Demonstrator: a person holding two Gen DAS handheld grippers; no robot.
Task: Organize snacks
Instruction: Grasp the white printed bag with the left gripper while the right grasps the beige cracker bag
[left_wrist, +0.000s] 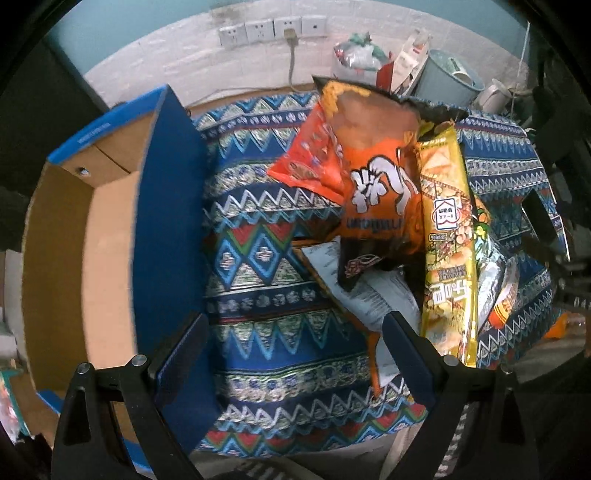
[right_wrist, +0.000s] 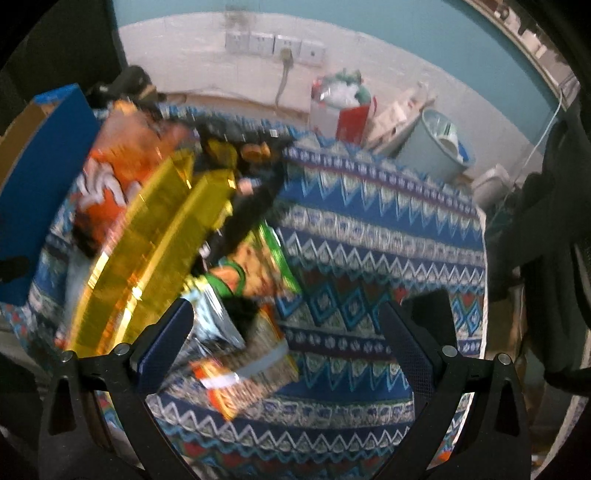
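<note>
A patterned cloth (left_wrist: 273, 332) covers the bench. At its left stands an open blue cardboard box (left_wrist: 110, 229). The snacks lie heaped right of it: an orange bag (left_wrist: 373, 184) over a long yellow packet (left_wrist: 448, 258). The left gripper (left_wrist: 295, 347) and the right gripper (right_wrist: 288, 332) hover with jaws wide apart, holding nothing.

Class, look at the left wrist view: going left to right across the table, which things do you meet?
Cardboard box → bare patterned tablecloth → orange snack bag → long yellow snack pack.
</note>
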